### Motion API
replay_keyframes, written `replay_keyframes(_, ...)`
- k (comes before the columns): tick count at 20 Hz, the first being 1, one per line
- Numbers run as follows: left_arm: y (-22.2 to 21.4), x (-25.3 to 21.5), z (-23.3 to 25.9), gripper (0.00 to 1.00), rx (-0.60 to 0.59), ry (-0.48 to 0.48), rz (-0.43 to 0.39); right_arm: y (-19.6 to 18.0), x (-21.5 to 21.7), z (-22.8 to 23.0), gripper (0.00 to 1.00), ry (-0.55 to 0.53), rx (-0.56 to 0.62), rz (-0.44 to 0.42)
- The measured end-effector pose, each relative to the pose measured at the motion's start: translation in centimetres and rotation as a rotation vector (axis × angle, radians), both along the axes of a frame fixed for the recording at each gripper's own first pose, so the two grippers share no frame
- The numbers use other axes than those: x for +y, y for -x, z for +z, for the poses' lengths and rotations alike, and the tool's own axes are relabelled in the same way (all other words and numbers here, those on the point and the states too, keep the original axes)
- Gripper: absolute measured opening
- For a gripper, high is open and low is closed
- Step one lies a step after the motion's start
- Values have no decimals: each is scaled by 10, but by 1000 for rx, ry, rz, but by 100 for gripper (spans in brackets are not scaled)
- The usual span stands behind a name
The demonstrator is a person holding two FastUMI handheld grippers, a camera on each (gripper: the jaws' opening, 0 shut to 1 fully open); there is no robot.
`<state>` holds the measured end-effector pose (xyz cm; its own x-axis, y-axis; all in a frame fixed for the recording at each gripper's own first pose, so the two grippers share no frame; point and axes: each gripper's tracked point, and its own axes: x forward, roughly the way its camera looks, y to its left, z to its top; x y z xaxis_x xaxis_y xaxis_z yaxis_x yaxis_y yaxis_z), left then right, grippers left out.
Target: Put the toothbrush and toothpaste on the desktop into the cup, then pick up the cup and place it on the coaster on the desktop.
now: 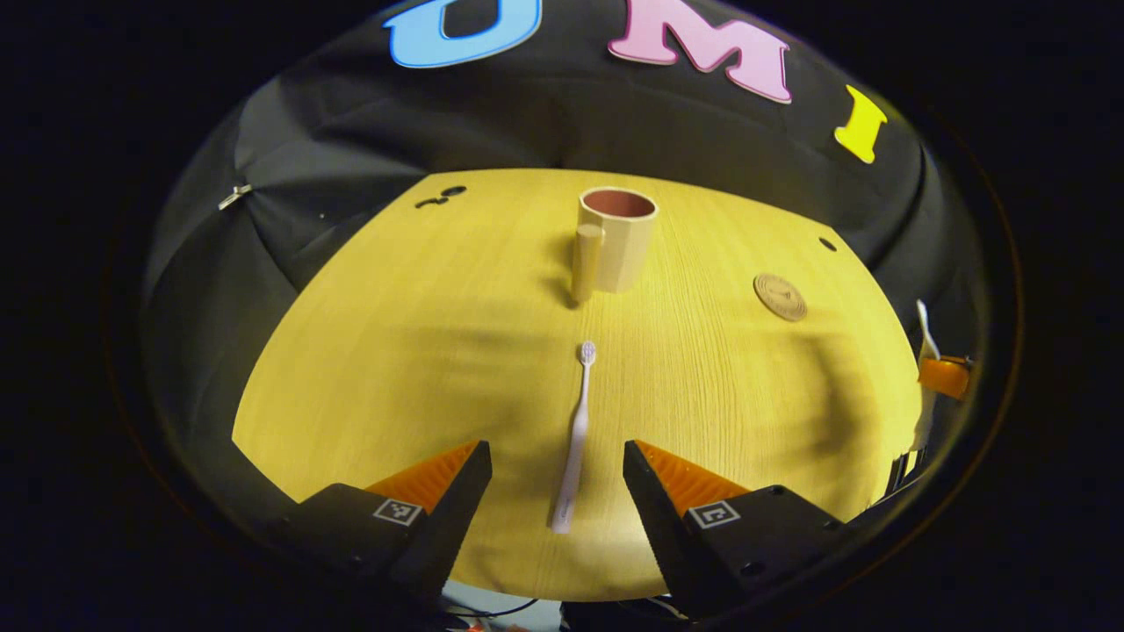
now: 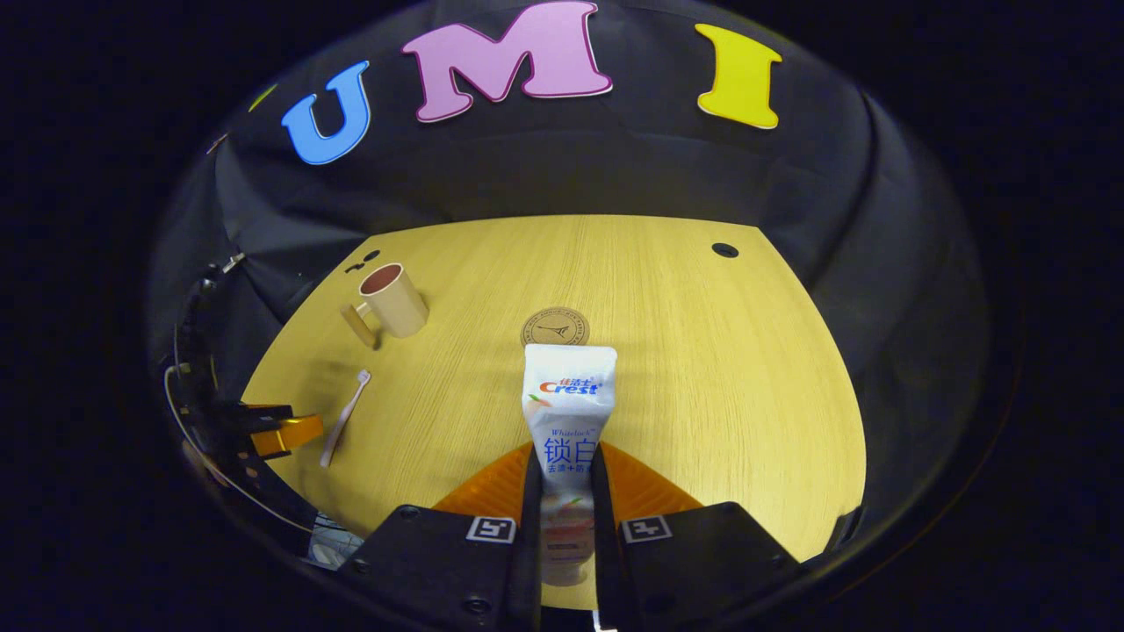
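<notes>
A pale toothbrush (image 1: 580,412) lies flat on the yellow wooden desktop (image 1: 421,351), bristles pointing away. My left gripper (image 1: 553,452) is open, with its fingers on either side of the handle's near end and apart from it. Beyond stands a beige cup (image 1: 617,237) with its handle towards me, and a round coaster (image 1: 780,296) lies to its right. My right gripper (image 2: 566,456) is shut on a white toothpaste tube (image 2: 569,386), held above the desktop and pointing at the coaster (image 2: 555,328). The cup (image 2: 392,301) and toothbrush (image 2: 345,417) sit to the left.
Small dark holes mark the desktop's far corners (image 1: 828,243) (image 2: 724,250). Black cloth walls close in the back and sides. The right gripper with the tube (image 1: 944,376) shows at the desk's right edge, and the left gripper (image 2: 281,434) shows at the left edge.
</notes>
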<state>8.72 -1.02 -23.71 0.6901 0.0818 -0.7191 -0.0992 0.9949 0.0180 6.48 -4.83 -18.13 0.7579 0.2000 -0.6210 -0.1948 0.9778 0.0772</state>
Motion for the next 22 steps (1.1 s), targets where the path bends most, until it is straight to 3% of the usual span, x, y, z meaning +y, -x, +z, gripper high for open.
replay_keyframes(6,-10,-4,-42,90,155,23,4,3,-6,18,29,-53,-23,-30)
replay_keyframes(8,-13,-3,-46,84,178,9,-14,0,-7,21,29,-48,-34,-23)
replay_keyframes(9,-15,-3,-47,75,187,7,-28,-3,-7,22,29,-44,-40,-17)
replay_keyframes(12,-18,-6,-47,58,234,-2,-53,-17,1,29,29,-41,-55,6)
replay_keyframes(13,-20,-8,-46,31,242,0,-49,-22,6,32,29,-45,-60,17)
replay_keyframes(16,-21,-8,-46,13,274,-4,-23,-39,24,42,29,-63,-76,58)
replay_keyframes(18,-22,-9,-44,7,267,0,-21,-52,38,53,29,-73,-93,94)
replay_keyframes(22,-19,-4,-40,6,201,45,35,-83,72,76,29,-83,-142,173)
